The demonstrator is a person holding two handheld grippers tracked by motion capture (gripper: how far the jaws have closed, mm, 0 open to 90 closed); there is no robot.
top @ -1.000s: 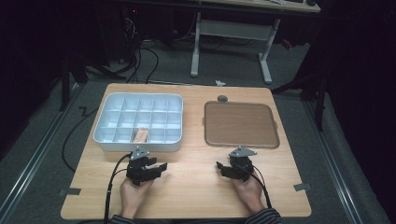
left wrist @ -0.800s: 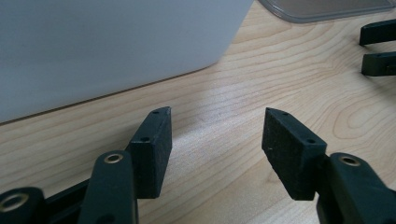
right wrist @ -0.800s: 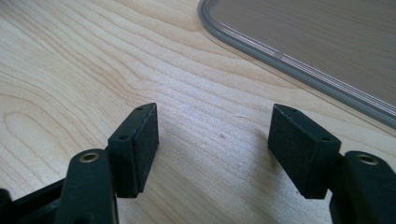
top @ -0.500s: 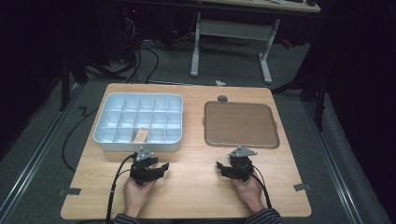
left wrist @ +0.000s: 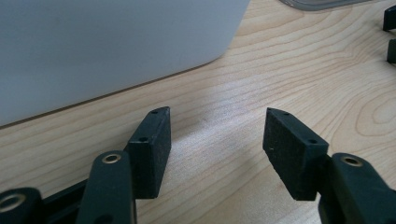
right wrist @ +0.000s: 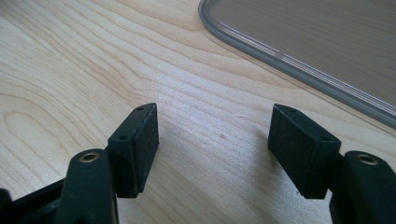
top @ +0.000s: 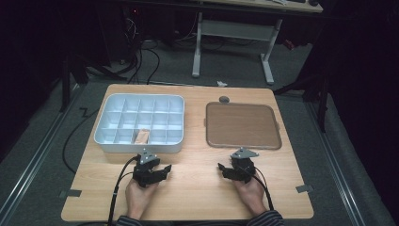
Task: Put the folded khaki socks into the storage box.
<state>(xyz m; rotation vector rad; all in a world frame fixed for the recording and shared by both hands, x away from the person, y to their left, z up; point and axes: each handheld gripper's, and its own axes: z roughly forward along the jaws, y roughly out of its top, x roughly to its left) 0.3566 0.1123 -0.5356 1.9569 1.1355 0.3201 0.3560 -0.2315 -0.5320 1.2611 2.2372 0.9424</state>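
1. Resting on the wooden table [top: 197,188], near edge, both hands low: left gripper [top: 151,170] just in front of the white compartment box [top: 108,136], right gripper [top: 239,168] in front of the clear flat lid [top: 244,126], which lies beside the box, to its right.
2. Left gripper [left wrist: 212,137] jaws wide apart over bare wood, nothing between them; right gripper [right wrist: 212,140] likewise spread and empty.
3. One small tan piece [top: 142,136] lying in a front-row compartment of the box, toward the middle; other compartments apparently bare.
4. Judged step: a pause at rest, probably between a finished placement and the next reach.
5. Next move, by guess: lifting the lid by its edge with the right gripper and carrying it across onto the box, squarely over the rim.
6. Against the earlier frames: left gripper drawn back slightly from the box front; tan piece now seen fully inside its compartment; right hand unchanged.
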